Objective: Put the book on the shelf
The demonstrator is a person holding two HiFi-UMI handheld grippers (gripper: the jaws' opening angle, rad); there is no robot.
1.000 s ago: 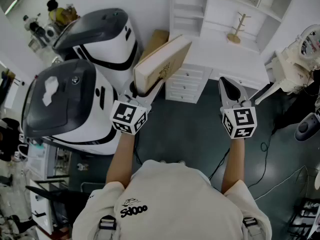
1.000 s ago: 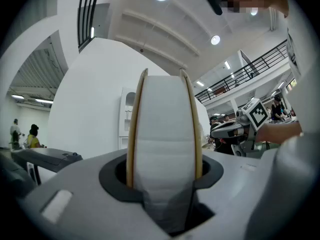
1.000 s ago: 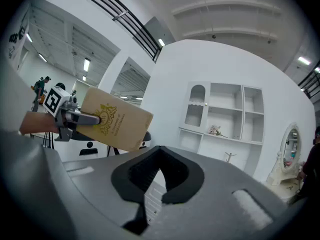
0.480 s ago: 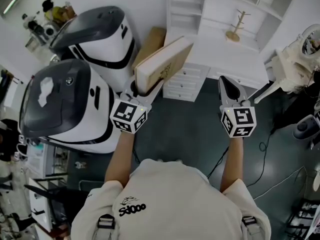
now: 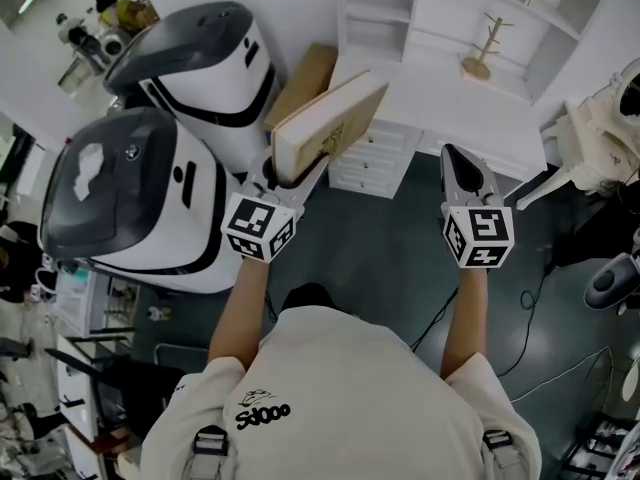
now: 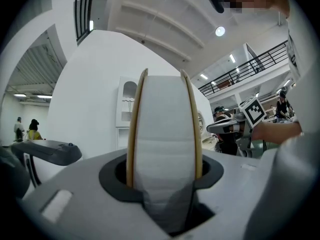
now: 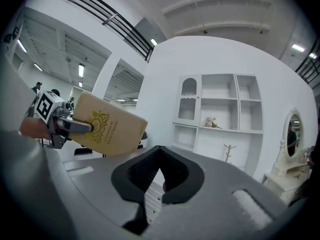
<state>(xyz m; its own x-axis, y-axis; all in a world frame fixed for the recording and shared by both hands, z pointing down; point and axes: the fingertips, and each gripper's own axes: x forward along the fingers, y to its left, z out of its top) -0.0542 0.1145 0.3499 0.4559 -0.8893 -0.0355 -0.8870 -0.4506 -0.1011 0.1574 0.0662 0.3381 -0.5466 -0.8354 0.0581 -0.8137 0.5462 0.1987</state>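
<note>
A thick tan book with a gold emblem is clamped at its lower end in my left gripper, held tilted up in the air. In the left gripper view its white page edge fills the gap between the jaws. My right gripper hangs level beside it, shut with nothing in it. Its dark pads meet in the right gripper view, which also shows the book off to the left. The white shelf unit stands ahead against the wall, also in the right gripper view.
Two large white and dark grey machines stand at the left. A brown box leans behind the book. White drawers sit under the desk top, which carries a wooden mug tree. A cable runs over the dark floor.
Both grippers have drifted slightly forward toward the shelf. The book keeps its tilt in the left gripper, and the right one stays shut.
</note>
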